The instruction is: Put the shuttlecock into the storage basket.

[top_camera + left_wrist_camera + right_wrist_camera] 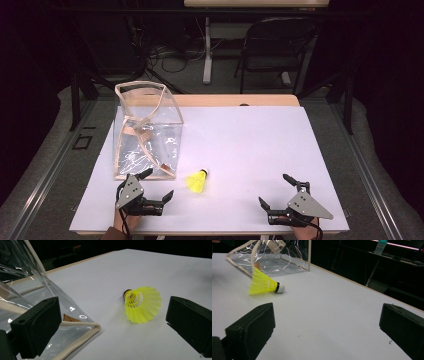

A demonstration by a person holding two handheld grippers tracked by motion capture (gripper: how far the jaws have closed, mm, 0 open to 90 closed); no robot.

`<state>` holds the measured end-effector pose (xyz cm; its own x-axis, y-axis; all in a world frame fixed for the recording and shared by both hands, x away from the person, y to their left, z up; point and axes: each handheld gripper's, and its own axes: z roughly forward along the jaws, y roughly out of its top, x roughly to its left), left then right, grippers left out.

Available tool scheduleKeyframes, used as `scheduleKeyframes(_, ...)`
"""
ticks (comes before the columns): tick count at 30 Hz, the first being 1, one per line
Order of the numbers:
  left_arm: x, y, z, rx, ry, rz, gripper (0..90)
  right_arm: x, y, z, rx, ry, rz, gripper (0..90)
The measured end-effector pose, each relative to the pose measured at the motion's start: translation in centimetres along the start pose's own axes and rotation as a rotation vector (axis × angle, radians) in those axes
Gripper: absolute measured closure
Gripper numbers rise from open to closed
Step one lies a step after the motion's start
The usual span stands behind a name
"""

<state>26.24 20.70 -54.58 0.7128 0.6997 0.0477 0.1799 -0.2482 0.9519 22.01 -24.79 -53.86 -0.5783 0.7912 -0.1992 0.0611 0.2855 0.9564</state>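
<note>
The yellow shuttlecock [198, 181] is seen lying on its side on the worktop [250, 150], cork end pointing away, just right of the spread, empty left tongs [159, 186]; the right tongs [274, 191], likewise spread, are placed well apart.
</note>
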Motion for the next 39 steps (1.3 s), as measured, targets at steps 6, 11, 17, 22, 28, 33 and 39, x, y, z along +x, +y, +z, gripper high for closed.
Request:
scheduleKeyframes(6, 0.1, 0.5, 0.7, 0.014, -0.022, -0.003, 0.0, 0.0, 0.0, -0.1, 0.006, -0.003, 0.000, 0.0)
scheduleKeyframes(11, 0.4, 1.1, 1.3, 0.033, -0.050, -0.013, 0.0, 0.0, 0.0, 0.0, 0.011, 0.002, 0.001, 0.0)
scheduleKeyframes(17, 0.8, 1.7, 2.2, 0.043, -0.068, -0.023, 0.0, 0.1, 0.0, 0.1, 0.018, 0.007, 0.006, 0.0)
scheduleKeyframes(22, 1.1, 2.0, 2.7, 0.053, -0.072, -0.018, 0.1, 0.1, 0.0, 0.1, 0.016, 0.011, 0.008, 0.0)
scheduleKeyframes(28, 1.2, 2.2, 3.2, 0.059, -0.089, -0.010, 0.0, 0.1, 0.0, 0.2, 0.022, 0.007, 0.009, 0.0)
scheduleKeyframes(33, 0.9, 2.4, 3.7, 0.076, -0.095, 0.001, 0.0, 0.2, 0.0, 0.3, 0.026, 0.009, 0.007, 0.0)
scheduleKeyframes(39, 0.4, 2.5, 4.8, 0.108, -0.117, 0.041, 0.0, 0.2, 0.0, 0.3, 0.029, 0.009, 0.007, 0.0)
